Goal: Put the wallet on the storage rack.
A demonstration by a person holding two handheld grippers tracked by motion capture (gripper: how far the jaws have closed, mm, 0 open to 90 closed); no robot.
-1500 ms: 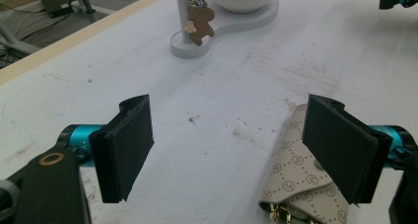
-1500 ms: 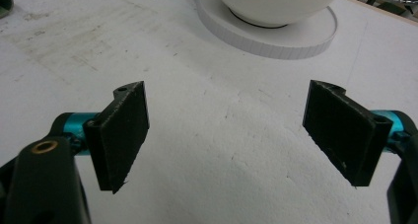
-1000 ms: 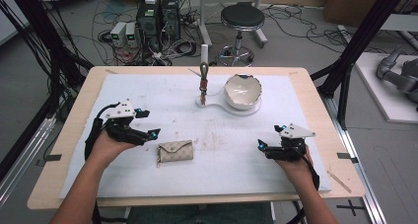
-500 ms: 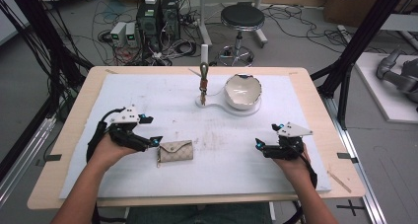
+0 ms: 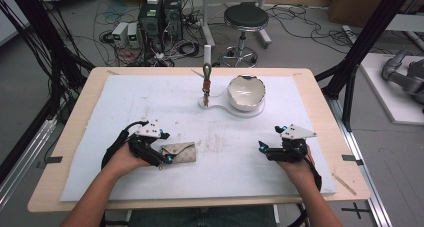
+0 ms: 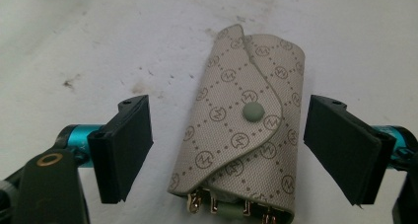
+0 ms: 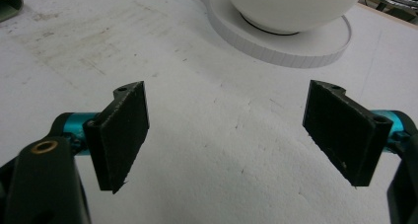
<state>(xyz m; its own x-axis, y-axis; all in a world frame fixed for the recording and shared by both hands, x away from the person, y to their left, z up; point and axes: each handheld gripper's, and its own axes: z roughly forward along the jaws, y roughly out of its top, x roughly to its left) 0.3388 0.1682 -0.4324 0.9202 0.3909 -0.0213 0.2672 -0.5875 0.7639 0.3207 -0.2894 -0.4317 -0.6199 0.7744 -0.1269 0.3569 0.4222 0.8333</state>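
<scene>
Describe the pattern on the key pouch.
Beige key pouch with a dotted diamond grid, round logos and a grey-green snap, clearest in the left gripper view.

Beige monogrammed key pouch (image 6: 246,130), snapped shut, lies flat on the table.

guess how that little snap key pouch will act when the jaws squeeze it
The key pouch looks like soft folded material, so it will probably give a little. Lying flat, it shouldn't roll. The metal hooks at its open end may dangle once lifted.

Black claw (image 6: 231,150) pads on teal rods (brass-ringed pivot)
</scene>
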